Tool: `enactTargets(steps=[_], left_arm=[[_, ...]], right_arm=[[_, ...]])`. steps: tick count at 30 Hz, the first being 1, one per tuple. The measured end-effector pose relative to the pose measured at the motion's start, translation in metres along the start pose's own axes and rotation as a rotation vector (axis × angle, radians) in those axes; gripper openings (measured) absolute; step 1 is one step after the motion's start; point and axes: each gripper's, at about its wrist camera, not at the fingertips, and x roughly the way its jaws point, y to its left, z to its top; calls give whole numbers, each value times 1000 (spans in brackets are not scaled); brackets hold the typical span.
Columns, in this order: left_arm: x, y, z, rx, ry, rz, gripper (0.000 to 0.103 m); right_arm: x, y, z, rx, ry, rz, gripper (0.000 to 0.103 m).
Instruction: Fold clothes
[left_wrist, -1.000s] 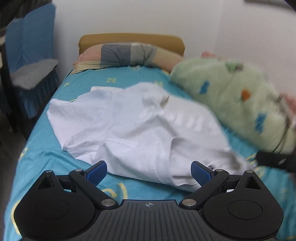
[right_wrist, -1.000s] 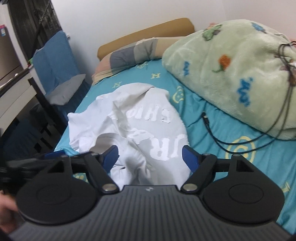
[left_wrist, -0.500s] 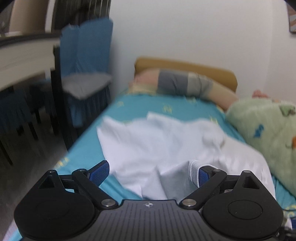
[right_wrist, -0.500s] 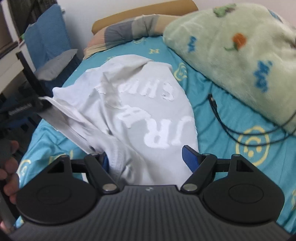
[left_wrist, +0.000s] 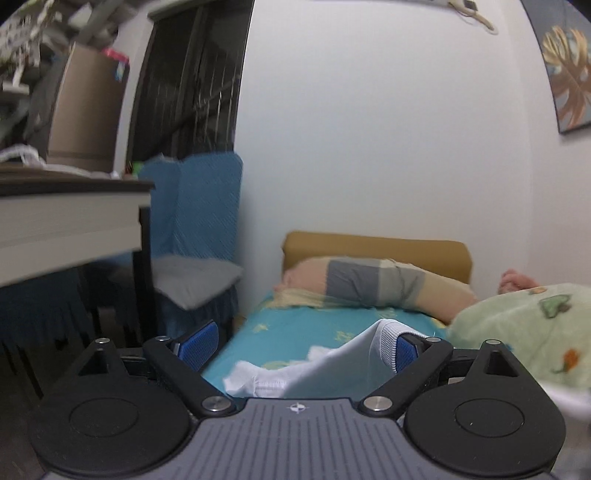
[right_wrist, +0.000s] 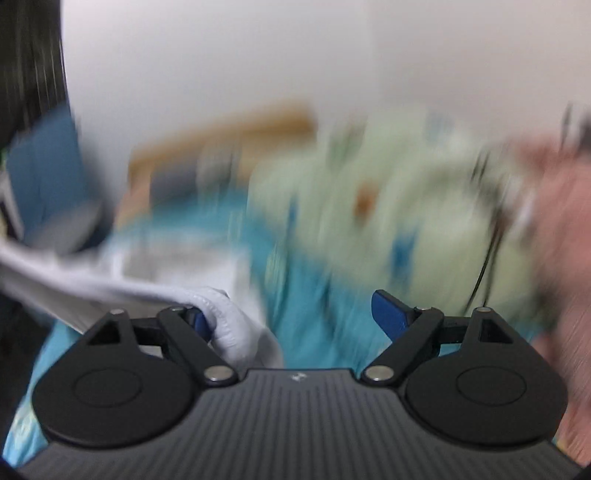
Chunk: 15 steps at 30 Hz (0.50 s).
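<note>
The left claw (left_wrist: 301, 345) stands wide, its two blue pads far from each other. The white shirt (left_wrist: 332, 369) is draped over the right pad only — a ribbed hem wraps around the tip of that finger, and the cloth hangs from it down toward the body of the tool. The left pad (left_wrist: 197, 343) is bare and touches nothing. So the shirt is hooked on one finger and not pinched between the two.

The right claw (right_wrist: 295, 319) is also wide. In its view the white shirt (right_wrist: 236, 325) lies bunched over the left finger, and from there a band of cloth stretches away to the left edge of the picture. The right pad (right_wrist: 388, 314) is free. This view is strongly blurred, so small details cannot be told.

Under the shirt is the bed (left_wrist: 295, 332) with a turquoise sheet that has yellow marks. At the head of the bed lies a striped pillow (left_wrist: 373, 284) of beige and grey, against a brown headboard (left_wrist: 376, 247). At the right side a pale green blanket (left_wrist: 524, 332) with small coloured figures is heaped on the bed. Left of the bed stands a chair (left_wrist: 199, 236) with a blue cover and a grey cushion, and nearer, a tabletop (left_wrist: 70, 214) with a cardboard box (left_wrist: 85, 110) on it. A framed leaf picture (left_wrist: 569, 77) hangs on the wall — only part of it is seen.
</note>
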Motion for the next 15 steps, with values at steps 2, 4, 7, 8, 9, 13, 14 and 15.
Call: enactTargets(steps=[2,4,7,8,9,13,14,15], left_arm=[[-3,3,-4,7,69,-16,95],[-6,6,-9,17,139,-32,94],[1,7,-20,30,244,-93,94],[4,8,-23,34,279,-114,95],[7,5,-28,53,303,-132,95],[25,-16,-48,207,360,-153,98],[30,-21,-54,236,372,-155,98],[35,-26,-59,263,383,-159,98]], right_arm=[[-20,1,9,-32,-139,-26,86],[-23,3,6,-40,-147,-16,86],[-20,4,1,-51,-120,-4,86],[-17,4,-1,-54,-105,0,86],[-17,6,-1,-60,-102,2,86],[-15,12,-1,-72,-113,20,86],[-16,12,0,-70,-115,25,86],[-16,12,0,-69,-116,30,86]])
